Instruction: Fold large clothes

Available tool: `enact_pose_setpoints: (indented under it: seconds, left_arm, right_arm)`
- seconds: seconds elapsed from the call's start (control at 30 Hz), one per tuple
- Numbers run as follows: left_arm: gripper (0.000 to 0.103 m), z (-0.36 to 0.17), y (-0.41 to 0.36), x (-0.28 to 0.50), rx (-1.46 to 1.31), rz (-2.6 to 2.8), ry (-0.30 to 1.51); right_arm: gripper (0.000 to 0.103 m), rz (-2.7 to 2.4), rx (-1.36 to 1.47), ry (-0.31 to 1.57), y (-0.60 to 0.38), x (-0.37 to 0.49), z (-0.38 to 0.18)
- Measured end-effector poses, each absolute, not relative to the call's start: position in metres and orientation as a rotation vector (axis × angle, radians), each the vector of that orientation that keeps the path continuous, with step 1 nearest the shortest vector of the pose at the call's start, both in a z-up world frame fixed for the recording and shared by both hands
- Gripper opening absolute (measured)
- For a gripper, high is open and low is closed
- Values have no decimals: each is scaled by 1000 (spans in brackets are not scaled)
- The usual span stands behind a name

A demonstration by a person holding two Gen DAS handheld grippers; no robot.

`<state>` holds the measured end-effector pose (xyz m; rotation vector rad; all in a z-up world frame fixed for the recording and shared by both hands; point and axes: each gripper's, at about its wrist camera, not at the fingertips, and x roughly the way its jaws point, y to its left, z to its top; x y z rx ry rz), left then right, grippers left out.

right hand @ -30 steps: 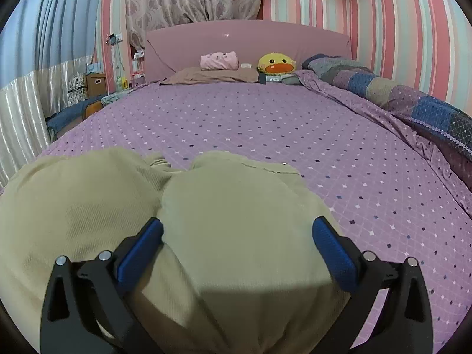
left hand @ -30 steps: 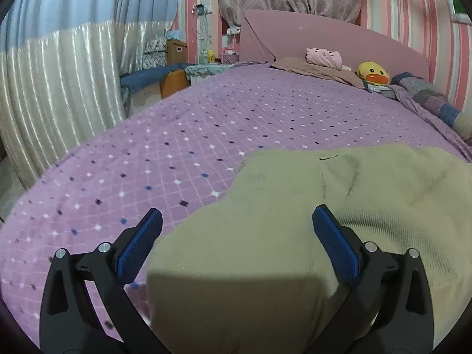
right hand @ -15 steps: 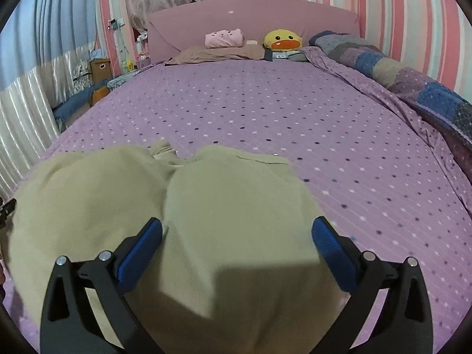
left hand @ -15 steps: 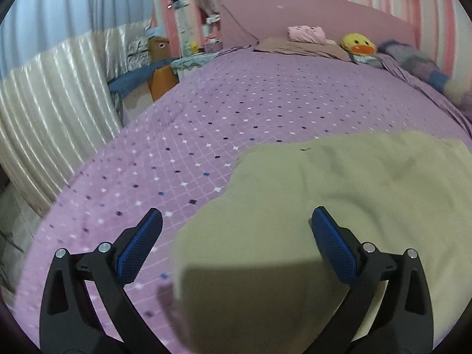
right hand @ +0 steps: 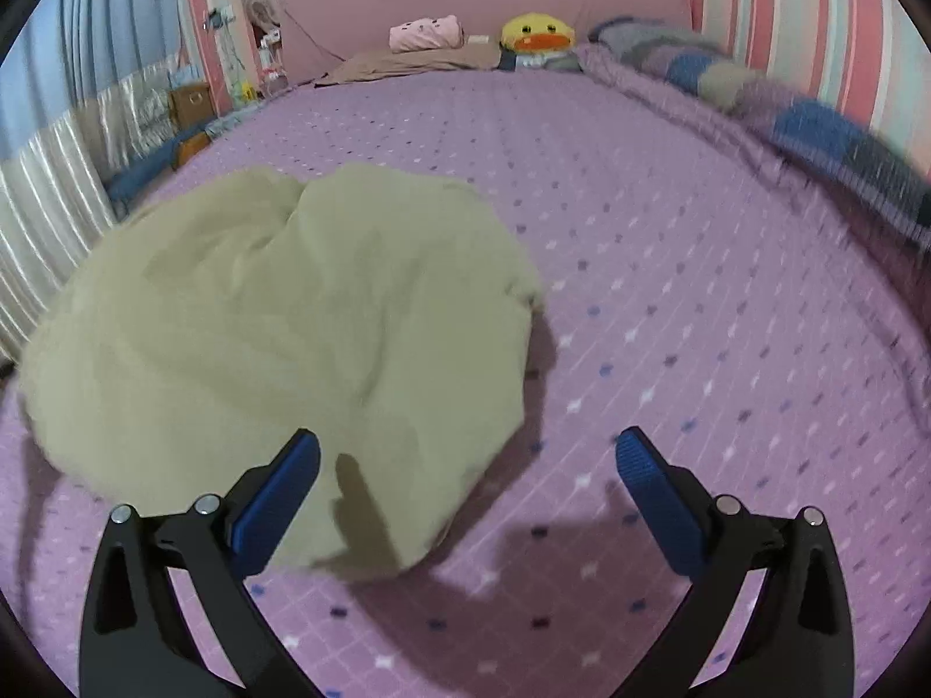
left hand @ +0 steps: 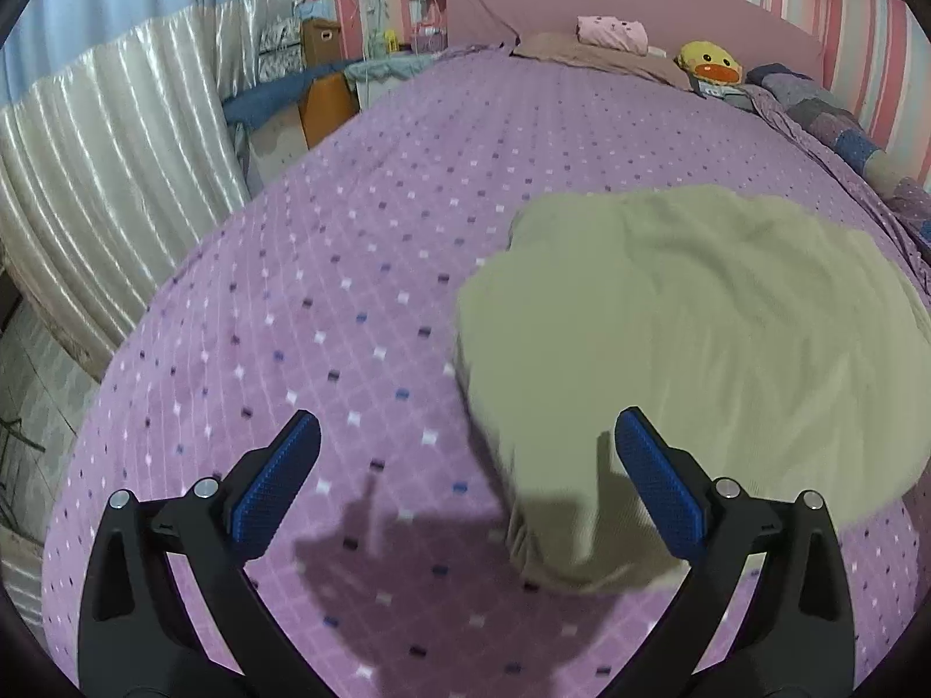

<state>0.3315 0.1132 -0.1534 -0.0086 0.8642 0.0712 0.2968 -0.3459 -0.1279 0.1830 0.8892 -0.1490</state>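
On the near part of the bed (left hand: 361, 267), over a purple sheet with small diamond dots: one large garment (left hand: 686, 337), olive-beige, knit-textured.

Position: lies flat on the sheet as a compact, roughly rounded bundle with soft creases across its top. In the left wrist view it lies ahead and to the right; in the right wrist view the same garment (right hand: 279, 326) lies ahead and to the left. It therefore sits between the two tools.

Left gripper (left hand: 465, 483): blue-padded fingers spread wide, nothing held. The right-hand finger stands over the garment's near edge; contact cannot be told. The left-hand finger is over bare sheet.

Right gripper (right hand: 465, 494): fingers likewise spread wide and empty. The left-hand finger overlaps the garment's near edge in the view; the other is over sheet.

Progress, as judged: no sleeves or legs trail out, and a doubled, layered edge shows at the near corner, so at least one fold appears made. The outline is lumpy rather than squared, and motion blur softens both views, so whether the fold is finished cannot be confirmed. A further fold or a smoothing pass may remain.

Other items: pink headboard (right hand: 483, 6), duck plush toy (right hand: 538, 35), patchwork quilt (right hand: 814, 116) along the far side.
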Motion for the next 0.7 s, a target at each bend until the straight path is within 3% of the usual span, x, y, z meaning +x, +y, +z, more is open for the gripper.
enact_pose_setpoints:
  seconds: [0.27,0.7]
  left_arm:
    - [100,-172,122,322,-31,35,919]
    - [100,-190,139,309,-74,7,932]
  right_arm:
    - [101,-15,471,888,-359,306,-149]
    - [101,77,564,945,-349,330,-199]
